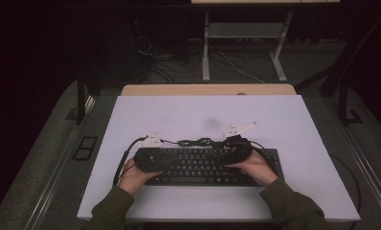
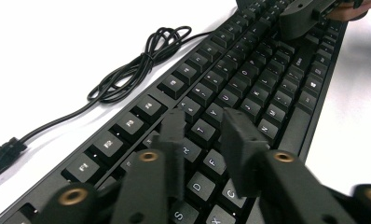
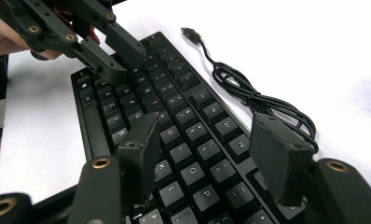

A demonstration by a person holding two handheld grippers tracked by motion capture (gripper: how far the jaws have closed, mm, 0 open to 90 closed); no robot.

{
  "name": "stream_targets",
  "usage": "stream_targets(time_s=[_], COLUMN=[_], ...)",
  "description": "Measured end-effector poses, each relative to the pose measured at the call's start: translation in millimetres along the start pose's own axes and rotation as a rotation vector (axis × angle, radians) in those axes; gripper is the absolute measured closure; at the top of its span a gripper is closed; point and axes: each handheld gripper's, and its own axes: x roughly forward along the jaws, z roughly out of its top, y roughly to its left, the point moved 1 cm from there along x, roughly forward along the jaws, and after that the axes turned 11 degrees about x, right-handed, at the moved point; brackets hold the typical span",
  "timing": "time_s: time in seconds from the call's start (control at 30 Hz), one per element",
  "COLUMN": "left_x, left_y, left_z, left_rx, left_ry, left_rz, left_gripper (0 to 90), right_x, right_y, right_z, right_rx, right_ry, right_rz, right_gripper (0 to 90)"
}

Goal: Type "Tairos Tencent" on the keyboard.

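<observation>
A black keyboard (image 1: pixel 203 167) lies on the white tabletop (image 1: pixel 203 110) close to the person. Its black cable (image 1: pixel 198 142) is coiled in a loose bundle just behind it. My left gripper (image 1: pixel 150 160) hovers over the keyboard's left end. In the left gripper view the keyboard (image 2: pixel 249 79) runs away beneath my left gripper (image 2: pixel 204 121), whose jaws stand a little apart above the letter keys with nothing between them. My right gripper (image 1: pixel 236 149) is over the right end. Over the keyboard (image 3: pixel 183 121), my right gripper (image 3: pixel 207 135) has its jaws wide apart and empty.
The cable bundle (image 2: pixel 137 65) ends in a plug (image 2: pixel 4 151) lying on the white surface; the right gripper view shows the cable (image 3: pixel 253 98) and plug (image 3: pixel 190 32) too. Beyond the table stand a desk frame (image 1: pixel 246 33) and floor cables. Bare tabletop lies behind the keyboard.
</observation>
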Motion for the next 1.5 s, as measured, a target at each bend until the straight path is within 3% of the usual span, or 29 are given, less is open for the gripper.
stream_targets(time_s=[0.33,0.5,0.73,1.13,1.5], left_x=[-5.5,-6.4,-6.7,-8.6,-7.8], left_y=[-0.1,0.1,0.2,1.9,1.4], left_z=[-6.2,-8.1,-9.8,-11.4,-12.5], left_rx=[-0.001,-0.007,-0.018,-0.031,-0.036], left_ry=[-0.006,-0.01,-0.015,-0.026,-0.012], left_rz=[0.045,0.063,0.072,0.079,0.076], left_gripper=[41.5,27.2,15.7,4.3,0.2], right_x=[-0.3,1.2,3.8,7.5,13.4], right_y=[0.2,1.5,2.3,3.1,4.2], right_z=[0.1,-0.1,-0.7,-1.8,-3.0], right_rx=[0.003,0.008,0.006,-0.002,-0.004], right_ry=[0.003,0.014,0.041,0.069,0.081], right_rz=[0.003,0.011,0.025,0.035,0.038], right_gripper=[47.3,56.6,71.8,88.7,89.1])
